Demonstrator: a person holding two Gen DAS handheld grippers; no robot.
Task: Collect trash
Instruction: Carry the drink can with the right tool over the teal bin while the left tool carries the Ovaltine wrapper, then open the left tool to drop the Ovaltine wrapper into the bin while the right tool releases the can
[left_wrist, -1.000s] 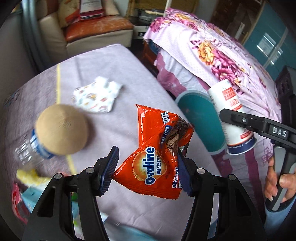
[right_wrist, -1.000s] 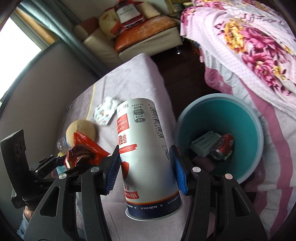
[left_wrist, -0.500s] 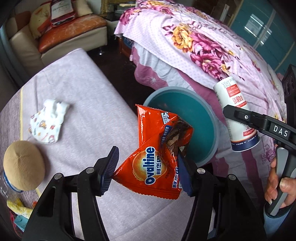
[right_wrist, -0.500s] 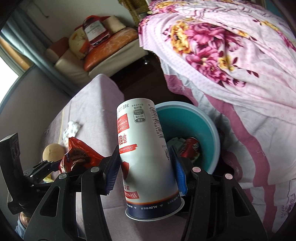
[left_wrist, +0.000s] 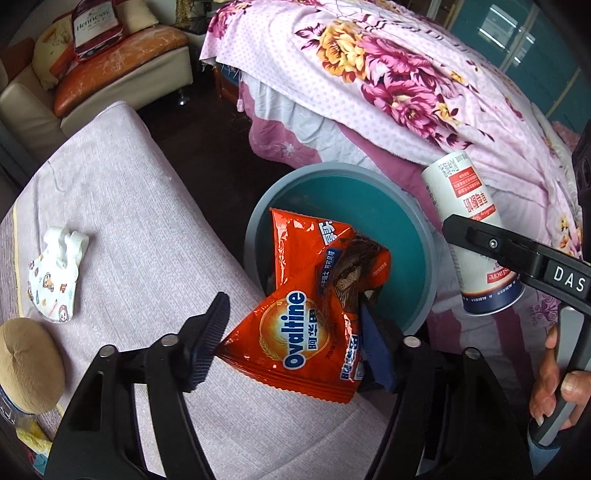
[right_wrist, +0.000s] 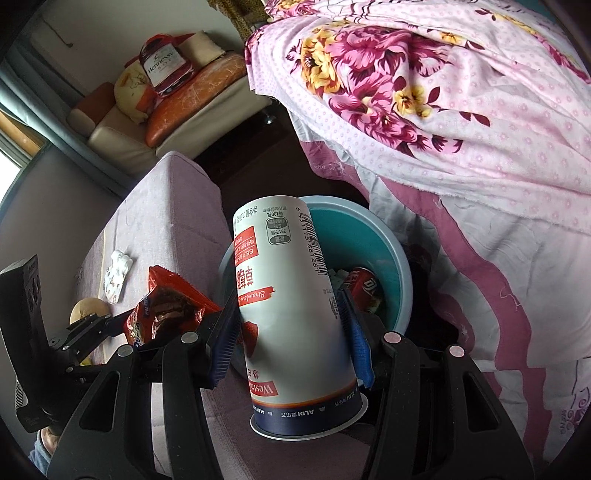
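Counts: 2 claws, left claw (left_wrist: 291, 341) and right claw (right_wrist: 288, 338). 1 orange Ovaltine wrapper (left_wrist: 314, 306). 1 white cylindrical carton (right_wrist: 295, 314). 1 teal trash bin (left_wrist: 399, 206), with 1 red can (right_wrist: 364, 288) visible inside. On the table (left_wrist: 129, 206): 1 crumpled printed tissue (left_wrist: 55, 280), 1 bottle with tan cap (left_wrist: 26, 365). 1 Hennessy-print cushion (left_wrist: 94, 26). 1 floral bedspread (left_wrist: 424, 85).

An orange Ovaltine wrapper (left_wrist: 317, 314), crumpled with its torn top showing brown inside, hangs over the rim of a round teal bin (left_wrist: 430, 258). A white cylindrical cup (right_wrist: 295, 306) with red label tilts above that bin, which holds a red can (right_wrist: 364, 288).
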